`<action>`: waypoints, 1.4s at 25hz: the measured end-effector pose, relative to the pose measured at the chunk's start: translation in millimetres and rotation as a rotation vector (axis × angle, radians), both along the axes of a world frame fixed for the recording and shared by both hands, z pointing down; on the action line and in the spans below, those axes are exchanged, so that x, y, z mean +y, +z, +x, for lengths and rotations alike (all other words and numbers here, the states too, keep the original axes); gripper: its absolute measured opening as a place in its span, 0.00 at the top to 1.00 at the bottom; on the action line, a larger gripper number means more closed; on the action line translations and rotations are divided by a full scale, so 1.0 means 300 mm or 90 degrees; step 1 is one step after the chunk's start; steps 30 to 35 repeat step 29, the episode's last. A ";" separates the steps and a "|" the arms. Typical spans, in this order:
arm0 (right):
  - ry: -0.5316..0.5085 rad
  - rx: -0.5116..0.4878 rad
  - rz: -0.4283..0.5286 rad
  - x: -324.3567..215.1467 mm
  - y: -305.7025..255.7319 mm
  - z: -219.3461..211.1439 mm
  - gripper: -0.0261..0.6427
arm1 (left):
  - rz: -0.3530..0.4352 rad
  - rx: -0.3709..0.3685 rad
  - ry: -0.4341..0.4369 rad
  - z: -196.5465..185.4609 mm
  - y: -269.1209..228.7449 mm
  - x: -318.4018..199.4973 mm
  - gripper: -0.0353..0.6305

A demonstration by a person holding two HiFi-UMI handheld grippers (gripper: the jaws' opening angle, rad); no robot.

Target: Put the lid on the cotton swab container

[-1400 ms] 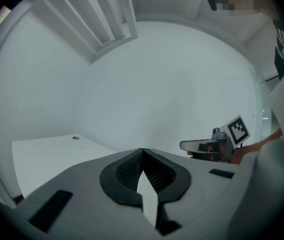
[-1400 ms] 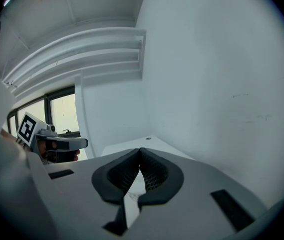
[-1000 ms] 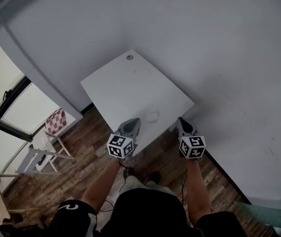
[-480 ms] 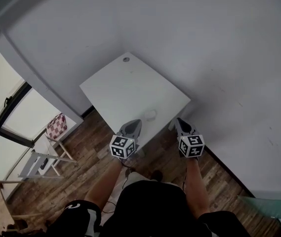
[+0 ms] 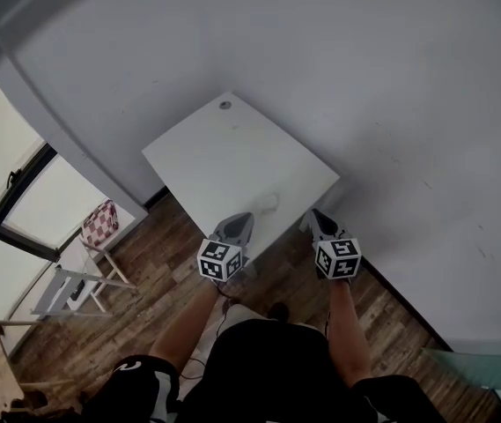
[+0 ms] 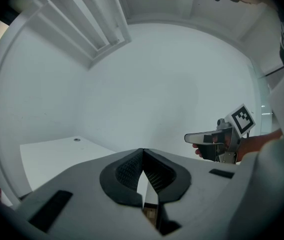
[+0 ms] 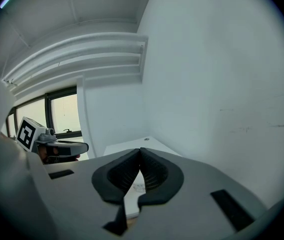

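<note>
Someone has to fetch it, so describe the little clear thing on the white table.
Go to the white table against the grey wall. Near its front edge, between the left tool and right tool, sits a small clear container. Unlike the grey disc at the far corner, it is see-through.

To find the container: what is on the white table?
A small clear thing near the front edge of the table; a round spot at the far corner. Any lid is too small to see.
</note>
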State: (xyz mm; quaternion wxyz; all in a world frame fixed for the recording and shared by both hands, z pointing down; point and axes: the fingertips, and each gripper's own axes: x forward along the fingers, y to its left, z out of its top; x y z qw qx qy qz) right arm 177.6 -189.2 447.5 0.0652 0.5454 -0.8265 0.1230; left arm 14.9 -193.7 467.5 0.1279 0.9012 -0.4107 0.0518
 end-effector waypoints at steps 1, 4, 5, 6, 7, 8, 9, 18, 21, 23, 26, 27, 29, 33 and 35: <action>0.002 0.000 -0.001 0.001 0.000 -0.002 0.94 | -0.001 0.000 0.001 -0.003 0.000 0.000 0.91; 0.001 0.004 -0.002 0.009 -0.002 -0.015 0.94 | -0.002 0.000 0.002 -0.009 -0.008 -0.002 0.91; -0.001 0.004 -0.002 0.012 -0.003 -0.019 0.94 | 0.000 0.000 0.002 -0.009 -0.012 -0.001 0.91; -0.003 0.003 -0.002 0.017 -0.003 -0.021 0.94 | 0.001 0.000 0.003 -0.008 -0.016 0.000 0.91; -0.003 0.002 -0.002 0.020 -0.004 -0.022 0.94 | 0.002 0.000 0.003 -0.005 -0.020 0.001 0.91; -0.004 0.002 -0.001 0.022 -0.005 -0.024 0.94 | 0.003 0.001 0.004 -0.004 -0.023 0.001 0.91; -0.005 0.001 -0.001 0.022 -0.006 -0.027 0.94 | 0.004 0.002 0.004 -0.004 -0.026 0.001 0.91; -0.008 -0.004 -0.001 0.026 -0.002 -0.031 0.94 | 0.001 0.001 -0.001 -0.001 -0.022 0.010 0.91; -0.007 -0.005 0.001 0.021 -0.002 -0.026 0.94 | 0.002 0.002 -0.001 0.011 -0.025 0.011 0.91; -0.008 -0.006 0.000 0.019 0.000 -0.030 0.94 | 0.003 0.000 0.001 0.015 -0.026 0.012 0.91; -0.013 -0.003 0.000 0.011 0.000 -0.043 0.94 | 0.004 -0.002 0.001 0.010 -0.029 0.007 0.91; -0.015 -0.002 0.000 0.010 0.000 -0.047 0.94 | 0.004 -0.002 0.000 0.009 -0.030 0.005 0.91; -0.019 -0.001 0.000 0.006 0.001 -0.056 0.94 | 0.005 -0.001 0.000 0.005 -0.031 0.001 0.91; -0.019 -0.001 0.000 0.006 0.001 -0.056 0.94 | 0.005 -0.001 0.000 0.005 -0.031 0.001 0.91; -0.019 -0.001 0.000 0.006 0.001 -0.056 0.94 | 0.005 -0.001 0.000 0.005 -0.031 0.001 0.91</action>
